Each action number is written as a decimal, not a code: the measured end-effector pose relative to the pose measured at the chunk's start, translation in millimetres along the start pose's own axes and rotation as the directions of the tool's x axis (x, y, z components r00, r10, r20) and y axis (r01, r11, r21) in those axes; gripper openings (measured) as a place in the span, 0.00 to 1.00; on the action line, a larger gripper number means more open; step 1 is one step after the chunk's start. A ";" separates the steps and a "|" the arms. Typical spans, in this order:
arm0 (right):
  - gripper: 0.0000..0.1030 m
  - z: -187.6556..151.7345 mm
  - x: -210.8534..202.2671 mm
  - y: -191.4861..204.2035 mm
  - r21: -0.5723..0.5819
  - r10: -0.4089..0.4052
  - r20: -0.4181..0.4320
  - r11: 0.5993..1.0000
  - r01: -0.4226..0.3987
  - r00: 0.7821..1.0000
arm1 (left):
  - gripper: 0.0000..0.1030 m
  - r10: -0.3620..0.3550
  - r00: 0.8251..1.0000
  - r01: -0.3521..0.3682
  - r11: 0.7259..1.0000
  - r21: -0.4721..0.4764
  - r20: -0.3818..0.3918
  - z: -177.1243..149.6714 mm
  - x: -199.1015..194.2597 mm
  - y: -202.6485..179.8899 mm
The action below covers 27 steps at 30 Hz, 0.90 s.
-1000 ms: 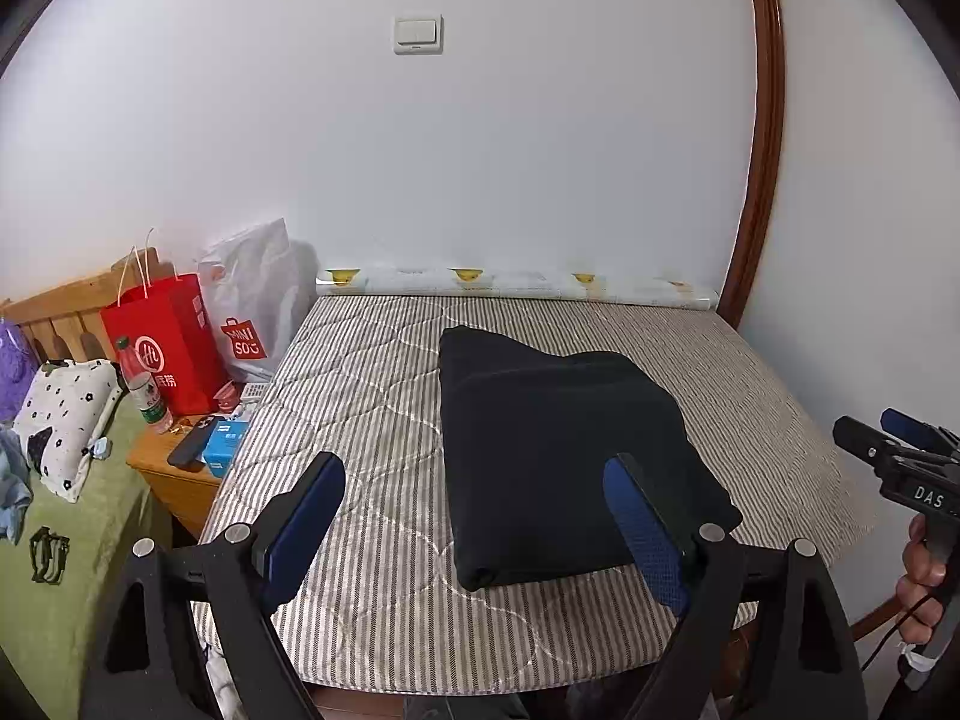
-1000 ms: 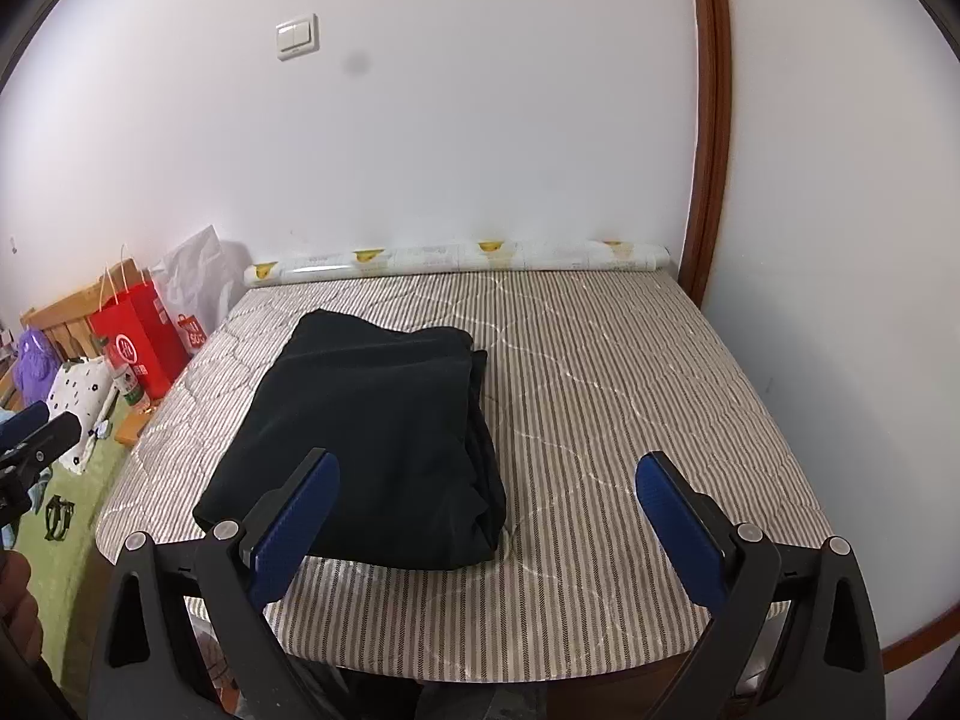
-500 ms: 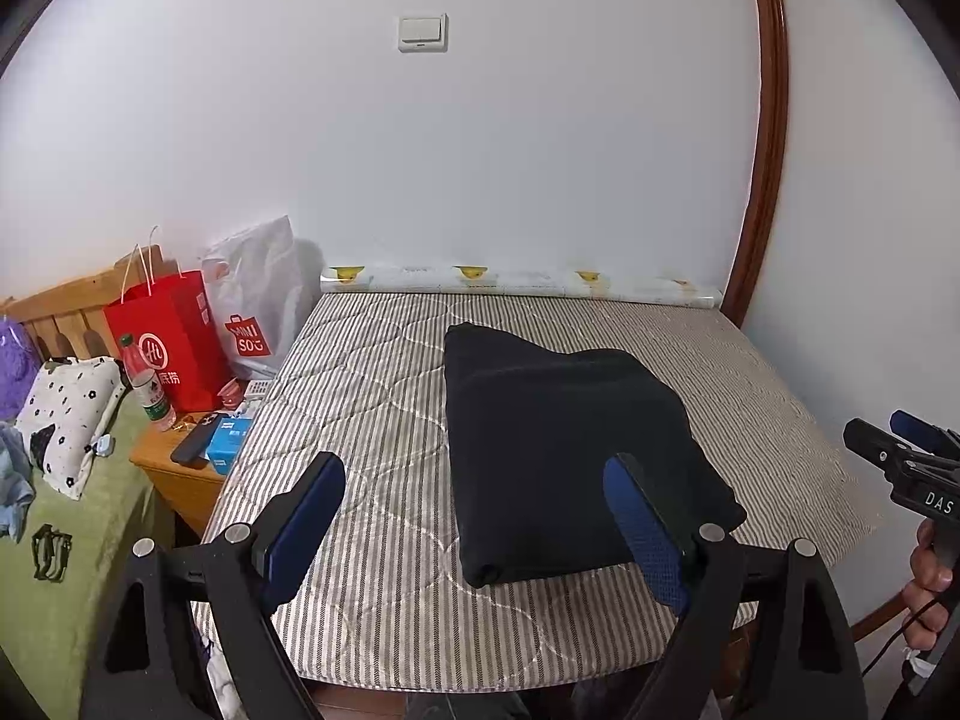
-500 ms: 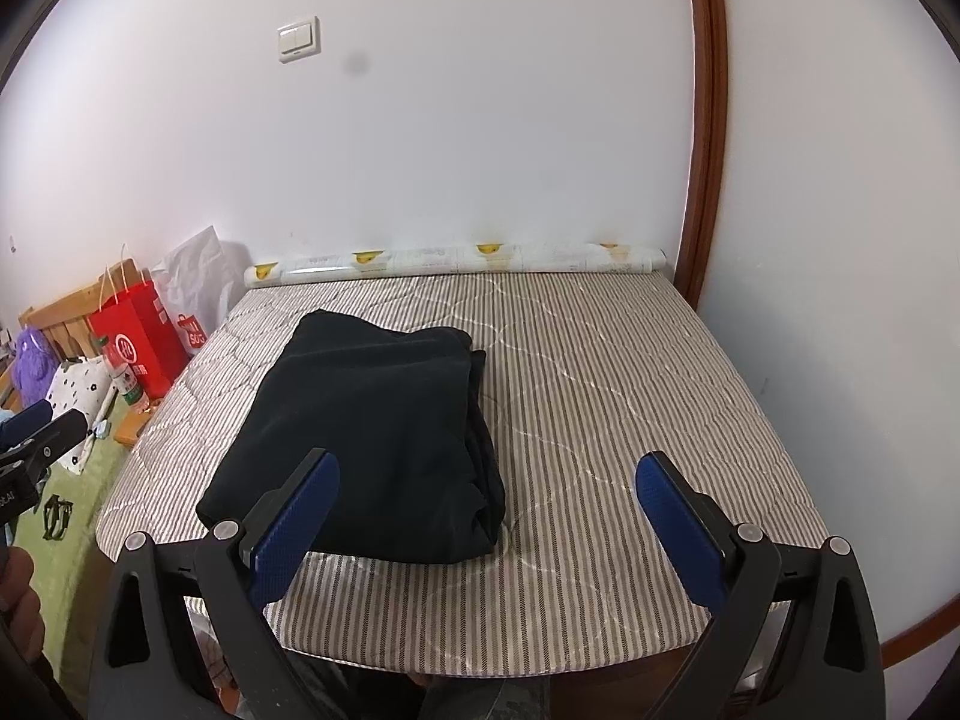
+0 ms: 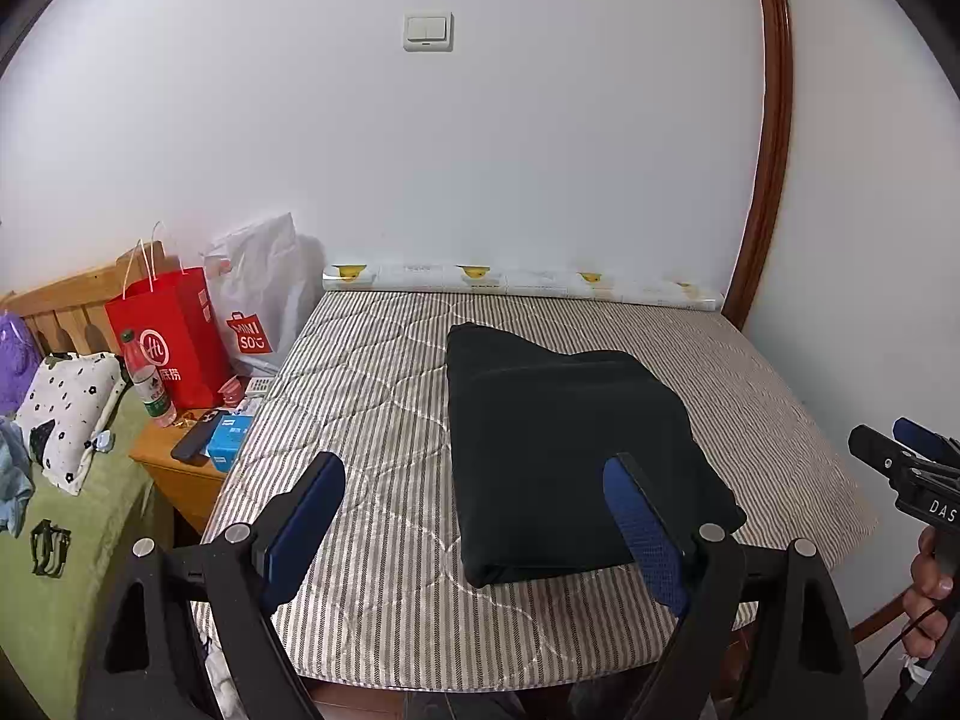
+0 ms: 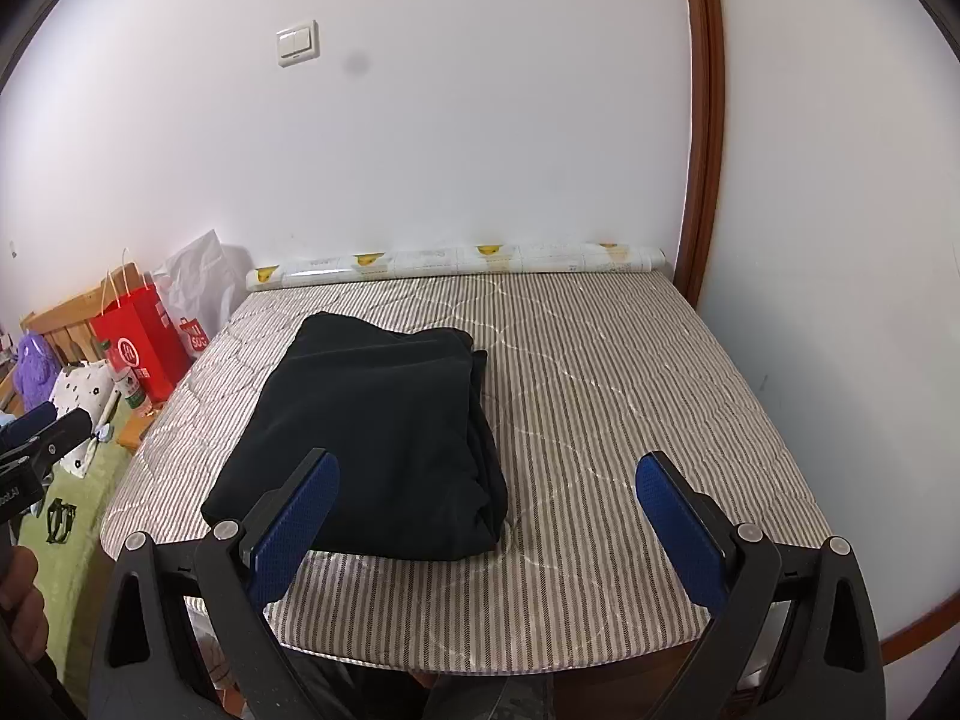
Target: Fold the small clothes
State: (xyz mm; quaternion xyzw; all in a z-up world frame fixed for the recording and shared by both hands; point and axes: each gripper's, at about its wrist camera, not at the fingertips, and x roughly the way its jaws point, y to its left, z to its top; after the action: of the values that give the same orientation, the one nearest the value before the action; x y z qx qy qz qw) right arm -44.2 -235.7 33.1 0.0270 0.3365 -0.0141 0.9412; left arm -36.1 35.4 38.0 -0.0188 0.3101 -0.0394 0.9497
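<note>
Both views are evenly and softly lit by diffuse indoor light, bright enough that the white wall (image 5: 540,150) reads clean without glare. Shadows are faint: a soft one falls on the wall behind the white bag (image 5: 264,288) at left, and a thin dark edge lies under the folded black garment (image 6: 372,432), whose surface is so dark that little fold detail shows. A small grey smudge sits on the upper wall in the right wrist view. Fisheye distortion bows the brown door frame (image 6: 699,120) and curves the bed's (image 5: 372,600) near edge; black vignetting fills the corners. Focus is sharp throughout, without motion blur.
</note>
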 end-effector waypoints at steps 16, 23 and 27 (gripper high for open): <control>0.95 -3.2 -2.7 0.1 -0.002 0.003 -0.010 1.000 -0.003 1.000 | 0.85 0.005 1.000 -0.005 1.000 0.005 -0.016 -3.9 1.0 -2.2; 0.95 -6.8 0.0 -2.9 -0.004 0.012 -0.020 1.000 -0.013 1.000 | 0.85 0.014 0.999 -0.013 1.000 0.021 -0.039 -12.8 0.5 -3.3; 0.95 -10.4 0.7 -1.9 -0.013 0.016 -0.027 1.000 -0.016 1.000 | 0.85 0.011 0.999 -0.009 1.000 0.029 -0.047 -17.0 -1.2 -4.4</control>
State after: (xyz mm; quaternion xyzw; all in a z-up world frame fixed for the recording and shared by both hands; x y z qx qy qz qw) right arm -50.3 -237.0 24.5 0.0235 0.3491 -0.0037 0.9368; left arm -47.4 30.9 25.3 -0.0027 0.3316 -0.0395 0.9426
